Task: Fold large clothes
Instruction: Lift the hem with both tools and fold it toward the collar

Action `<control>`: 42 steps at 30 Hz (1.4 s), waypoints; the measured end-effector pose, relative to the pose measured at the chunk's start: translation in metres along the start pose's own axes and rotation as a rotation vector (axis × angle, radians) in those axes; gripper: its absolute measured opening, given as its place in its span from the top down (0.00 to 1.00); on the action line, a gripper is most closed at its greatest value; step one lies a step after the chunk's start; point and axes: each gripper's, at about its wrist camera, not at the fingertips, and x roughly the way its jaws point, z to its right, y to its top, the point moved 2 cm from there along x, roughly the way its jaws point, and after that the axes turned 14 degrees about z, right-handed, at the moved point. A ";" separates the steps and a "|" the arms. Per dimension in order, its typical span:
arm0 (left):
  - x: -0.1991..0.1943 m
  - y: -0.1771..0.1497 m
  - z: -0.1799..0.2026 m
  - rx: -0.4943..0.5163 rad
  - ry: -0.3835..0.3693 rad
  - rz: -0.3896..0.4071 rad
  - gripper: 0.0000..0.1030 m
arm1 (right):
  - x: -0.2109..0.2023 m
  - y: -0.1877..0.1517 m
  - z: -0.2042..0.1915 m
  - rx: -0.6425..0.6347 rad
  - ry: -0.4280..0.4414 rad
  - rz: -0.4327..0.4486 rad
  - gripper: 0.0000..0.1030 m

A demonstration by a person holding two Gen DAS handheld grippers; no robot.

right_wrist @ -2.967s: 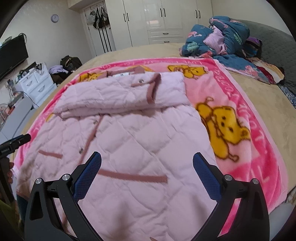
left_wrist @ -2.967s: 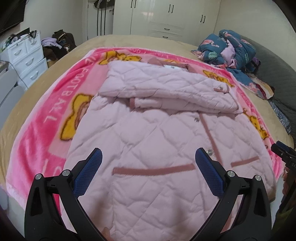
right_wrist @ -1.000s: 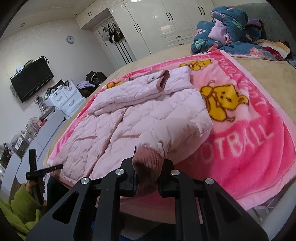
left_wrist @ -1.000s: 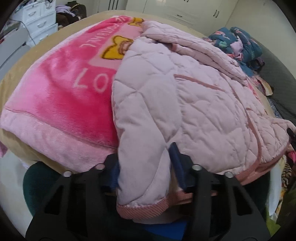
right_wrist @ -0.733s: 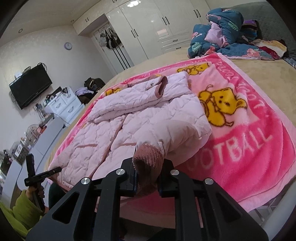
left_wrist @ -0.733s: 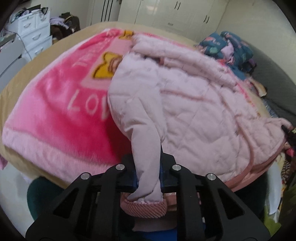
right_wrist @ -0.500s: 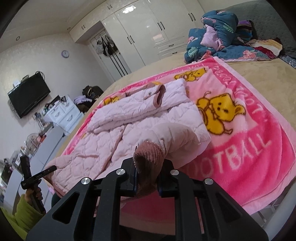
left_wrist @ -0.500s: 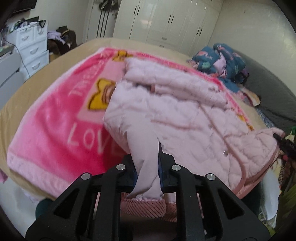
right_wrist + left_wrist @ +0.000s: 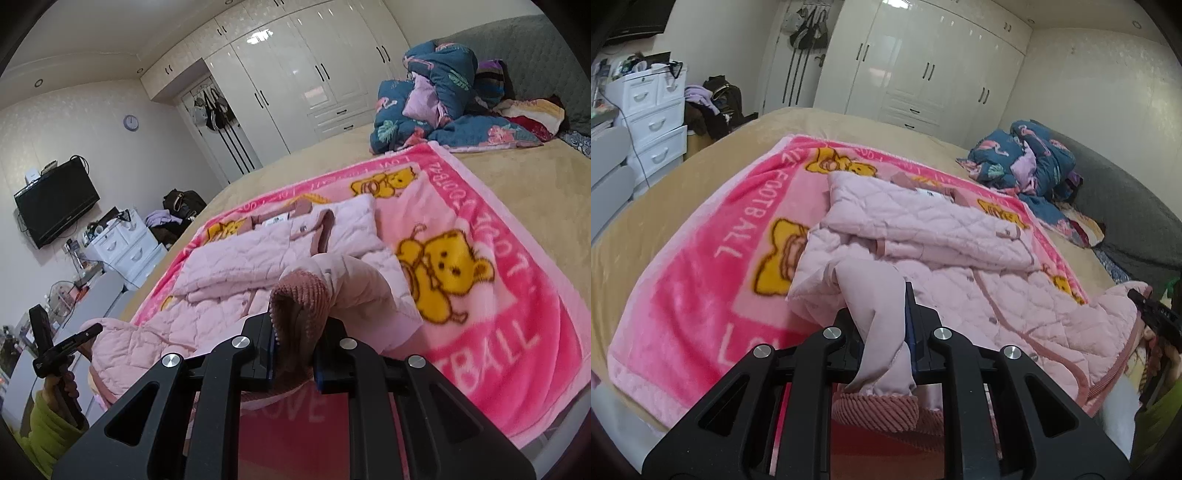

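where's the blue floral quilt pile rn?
The blue floral quilt pile sits at the bed's far right in both wrist views, beyond the pink blanket, against the grey headboard.

Jacket (image 9: 960,236) hem corner, hidden between clamped jaws

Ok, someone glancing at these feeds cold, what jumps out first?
The pale pink quilted jacket spread across the bright pink teddy-bear blanket on the bed. The left gripper and right gripper each pinch a corner of its ribbed hem, lifted off the blanket. A heap of dark blue floral bedding sits at the far corner.
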 end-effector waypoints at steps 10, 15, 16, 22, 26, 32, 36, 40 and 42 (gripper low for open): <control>0.014 0.044 0.008 -0.002 0.034 0.079 0.92 | 0.010 0.039 -0.003 -0.008 0.002 0.076 0.87; 0.022 0.062 0.011 -0.013 0.038 0.098 0.91 | 0.017 0.057 -0.006 -0.023 0.001 0.103 0.87; 0.024 0.066 0.011 -0.012 0.038 0.100 0.91 | 0.018 0.059 -0.005 -0.021 0.002 0.108 0.87; 0.033 0.087 0.016 -0.003 0.040 0.120 0.91 | 0.032 0.080 -0.002 -0.009 0.003 0.133 0.87; 0.040 0.098 0.020 -0.011 0.036 0.130 0.91 | 0.040 0.092 -0.002 -0.007 0.002 0.141 0.87; 0.051 0.113 0.025 -0.013 0.048 0.138 0.90 | 0.056 0.109 -0.005 -0.026 0.001 0.145 0.87; 0.062 0.121 0.026 0.001 0.069 0.131 0.90 | 0.069 0.121 -0.007 -0.036 0.005 0.148 0.87; 0.074 0.127 0.027 0.013 0.086 0.126 0.90 | 0.084 0.131 -0.007 -0.044 0.002 0.147 0.87; 0.080 0.130 0.028 0.019 0.093 0.124 0.89 | 0.094 0.135 -0.006 -0.046 -0.005 0.146 0.87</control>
